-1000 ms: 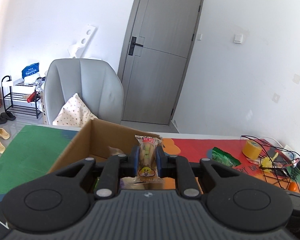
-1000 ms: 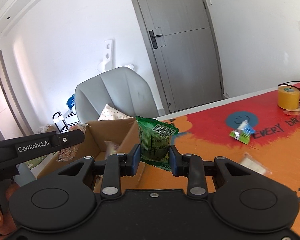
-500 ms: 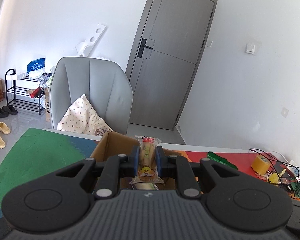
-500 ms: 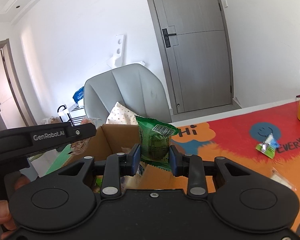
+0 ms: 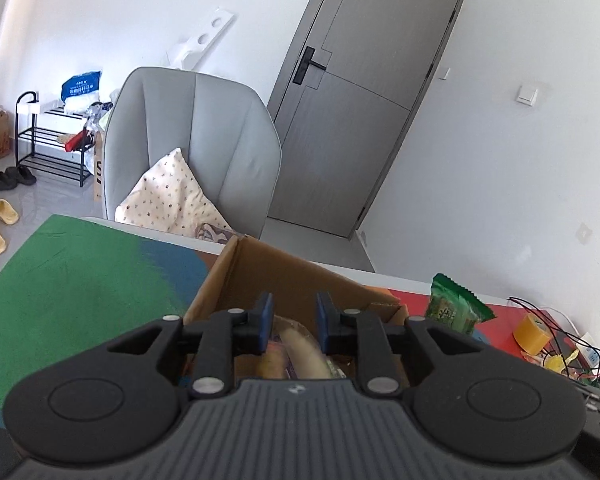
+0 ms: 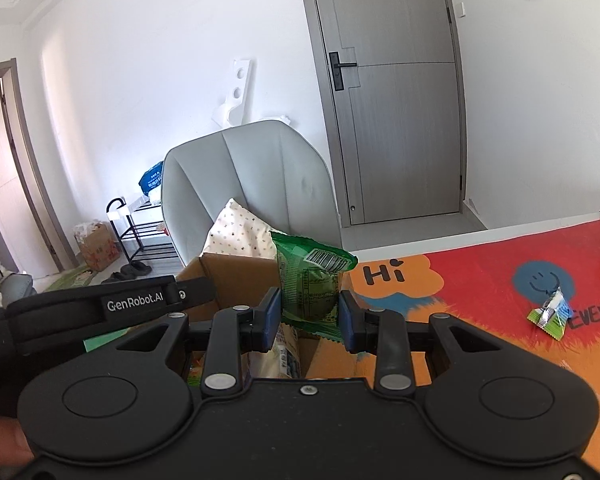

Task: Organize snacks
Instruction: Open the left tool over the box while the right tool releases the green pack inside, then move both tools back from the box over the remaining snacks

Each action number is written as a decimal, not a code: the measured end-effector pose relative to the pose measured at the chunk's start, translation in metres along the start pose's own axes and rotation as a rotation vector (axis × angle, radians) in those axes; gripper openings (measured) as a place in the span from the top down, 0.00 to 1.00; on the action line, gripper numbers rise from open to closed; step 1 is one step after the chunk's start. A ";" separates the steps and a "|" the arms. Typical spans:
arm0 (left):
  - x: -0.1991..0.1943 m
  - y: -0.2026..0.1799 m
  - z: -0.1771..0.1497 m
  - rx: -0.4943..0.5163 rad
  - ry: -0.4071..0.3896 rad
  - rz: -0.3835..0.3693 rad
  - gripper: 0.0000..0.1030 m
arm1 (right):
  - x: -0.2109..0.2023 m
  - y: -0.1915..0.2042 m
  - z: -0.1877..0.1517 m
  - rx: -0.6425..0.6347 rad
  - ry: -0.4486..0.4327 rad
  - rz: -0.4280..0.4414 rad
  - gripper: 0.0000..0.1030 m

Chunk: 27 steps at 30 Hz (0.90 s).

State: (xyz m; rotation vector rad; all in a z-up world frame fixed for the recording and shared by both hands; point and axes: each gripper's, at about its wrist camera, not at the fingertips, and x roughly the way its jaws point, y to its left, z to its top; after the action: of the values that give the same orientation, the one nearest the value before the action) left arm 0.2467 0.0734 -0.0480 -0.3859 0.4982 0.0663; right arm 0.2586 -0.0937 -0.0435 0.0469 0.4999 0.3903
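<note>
Left hand-held gripper point(image 5: 290, 322): I see its blue-padded jaws standing apart with nothing between them, poised over the open top of the brown cardboard box point(image 5: 260, 276).

Box contents, left view: a pale elongated snack packet point(image 5: 305, 351) lies inside the box, directly below the gap in my left jaws; other wrappers show beside it, too hidden to name.

Right hand-held gripper point(image 6: 309, 318): I read its jaws as clamped on the green plastic snack packet point(image 6: 310, 280), which stands upright with a barcode near its top edge.

Green packet, position: it is held at the right edge of the brown cardboard box point(image 6: 236, 276), above the near right corner.

Green packet, left view: the same packet point(image 5: 454, 308) appears to the right of the box, raised above the surface.

Surface point(image 6: 480, 280): a mat of red and orange with the word "Hi" and a blue smiling face; in the left view its left part is green and blue.

Loose item: a small green, white and blue wrapped sweet point(image 6: 552, 314) lies on the red area, well apart from the box, on the right.

Far right: a yellow roll of tape point(image 5: 532, 334) sits on the surface beside a tangle of black wire.

Background: a grey upholstered chair point(image 5: 192, 144) holding a spotted cream cushion point(image 5: 168, 196) stands beyond the far edge.
</note>
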 end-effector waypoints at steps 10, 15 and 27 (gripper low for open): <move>-0.008 0.006 0.008 -0.029 -0.033 0.042 0.53 | -0.001 -0.004 -0.001 0.035 0.006 -0.012 0.59; -0.013 -0.007 0.003 0.000 -0.040 0.041 0.34 | -0.017 -0.016 -0.004 0.050 0.008 -0.049 0.52; -0.042 -0.038 -0.007 0.057 -0.083 0.084 0.12 | -0.048 -0.053 -0.015 0.136 -0.001 -0.097 0.30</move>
State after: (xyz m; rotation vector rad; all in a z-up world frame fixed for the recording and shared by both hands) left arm 0.2122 0.0366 -0.0207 -0.3048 0.4332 0.1489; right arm 0.2312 -0.1613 -0.0418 0.1541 0.5250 0.2610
